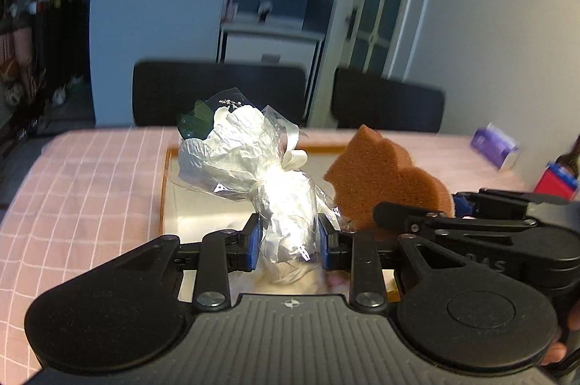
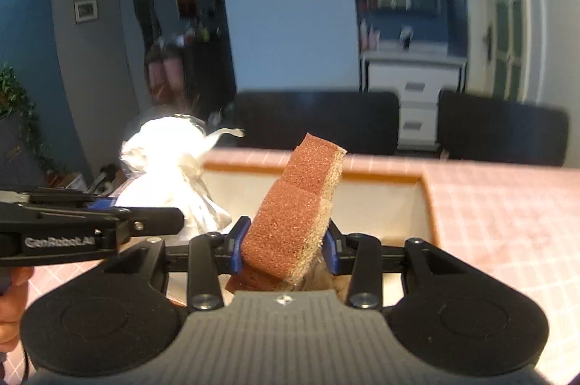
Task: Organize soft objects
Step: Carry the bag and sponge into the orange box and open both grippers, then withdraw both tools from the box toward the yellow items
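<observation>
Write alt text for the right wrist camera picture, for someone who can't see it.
The right gripper is shut on a brown sponge, held tilted above a white tray on a pink checked tablecloth. At left, the left gripper carries a cellophane-wrapped white bundle; dark chairs stand behind.

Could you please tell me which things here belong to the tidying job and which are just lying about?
Job: wrapped bouquet in left gripper; brown sponge in right gripper; tray.
Lying about: purple pack, red box, black chairs.

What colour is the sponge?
Reddish-brown, with a tan underside; the sponge shows best in the right wrist view.
</observation>
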`<state>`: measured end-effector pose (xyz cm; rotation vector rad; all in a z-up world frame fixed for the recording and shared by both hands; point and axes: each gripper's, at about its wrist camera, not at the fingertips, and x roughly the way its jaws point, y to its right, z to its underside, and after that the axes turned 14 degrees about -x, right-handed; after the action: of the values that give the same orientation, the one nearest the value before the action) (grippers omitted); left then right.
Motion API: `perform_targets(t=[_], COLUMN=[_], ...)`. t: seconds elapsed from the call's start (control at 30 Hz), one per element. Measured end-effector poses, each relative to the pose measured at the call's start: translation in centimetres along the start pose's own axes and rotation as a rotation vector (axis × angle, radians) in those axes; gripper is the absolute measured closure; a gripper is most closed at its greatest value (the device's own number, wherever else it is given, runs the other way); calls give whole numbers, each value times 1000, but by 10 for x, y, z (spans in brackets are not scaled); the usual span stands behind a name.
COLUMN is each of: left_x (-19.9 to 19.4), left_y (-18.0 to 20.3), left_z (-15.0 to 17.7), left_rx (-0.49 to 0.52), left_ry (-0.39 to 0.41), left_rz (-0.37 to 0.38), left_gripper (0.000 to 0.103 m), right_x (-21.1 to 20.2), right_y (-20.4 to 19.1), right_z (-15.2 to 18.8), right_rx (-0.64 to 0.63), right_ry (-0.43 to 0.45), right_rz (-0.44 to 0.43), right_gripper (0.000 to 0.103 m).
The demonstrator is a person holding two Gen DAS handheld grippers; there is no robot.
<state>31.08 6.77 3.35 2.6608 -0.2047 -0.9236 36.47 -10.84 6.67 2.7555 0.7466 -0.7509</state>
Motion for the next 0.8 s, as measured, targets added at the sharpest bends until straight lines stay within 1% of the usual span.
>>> perform_targets(t=[0.17,0.3,0.4,0.47,0.57,0.63,0.7,0.77,0.8], left_x=[25,35,40,41,42,39,31,20,16], left_y=[-6,-10,-7,-4,-4,-2,-3,-3,-2], left_z=[5,6,7,7,4,2,-1,-3,-5], left_rx=[63,84,119,132,133,130,112,88,80], left_ry=[-65,-107,-119,-122,-111,-96,-77,-53,-38], left_rz=[-109,-146,-171,-176,-177,-174,-150,-115,-104], left_gripper=[69,68,63,58,56,54,51,45,45], right_x=[26,43,44,43,38,33,27,18,13], right_y=[3,2,-1,-1,1,3,3,3,2], right_z=[3,4,5,4,5,4,2,1,1], right_rx=[-4,-2,-2,2,11,12,12,15,16], right_ry=[-53,-93,-110,-112,-112,-106,-94,-75,-64], right_rz=[-38,-45,-40,-42,-45,-43,-41,-38,-35], right_gripper=[63,61,62,61,55,54,52,50,49])
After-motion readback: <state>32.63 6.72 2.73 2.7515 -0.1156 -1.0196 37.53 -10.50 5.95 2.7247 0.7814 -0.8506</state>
